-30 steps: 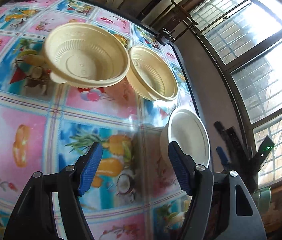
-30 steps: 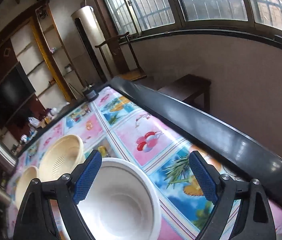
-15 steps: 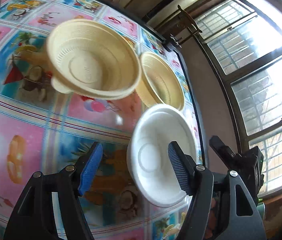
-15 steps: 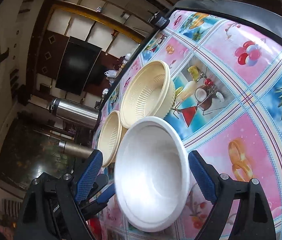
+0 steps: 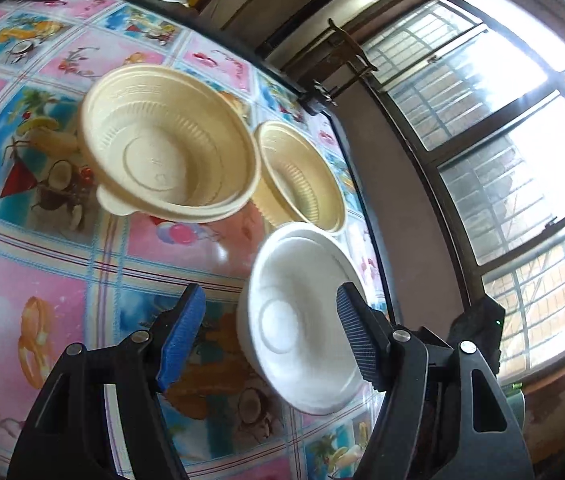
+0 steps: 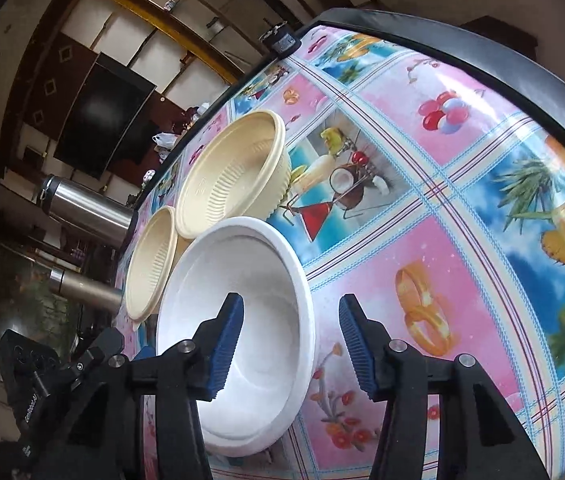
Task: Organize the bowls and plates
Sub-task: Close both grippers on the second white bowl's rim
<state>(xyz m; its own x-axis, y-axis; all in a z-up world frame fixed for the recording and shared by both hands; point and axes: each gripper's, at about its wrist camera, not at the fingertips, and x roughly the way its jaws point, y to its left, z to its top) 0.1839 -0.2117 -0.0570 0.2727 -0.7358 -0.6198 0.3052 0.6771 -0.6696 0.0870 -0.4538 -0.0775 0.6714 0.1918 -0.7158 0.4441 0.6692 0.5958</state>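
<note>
Right wrist view: right gripper (image 6: 288, 344) spread wide, straddling the rim of the white bowl (image 6: 242, 320); no pad contact visible. Left gripper (image 5: 270, 340) likewise wide, empty. Both cream bowls (image 5: 170, 144) (image 5: 302, 178) sit separately on the table (image 5: 22, 280). Judged: nothing stacked yet.

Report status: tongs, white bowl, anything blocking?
Right tongs open, straddling white bowl rim, not clamped. Left tongs open, empty. Two beige bowls beyond it on the table. Nothing in the way.

Three bowls (image 5: 170, 148) (image 5: 302, 180) (image 5: 302, 320) sit close together in a row on the table (image 5: 22, 280).
</note>
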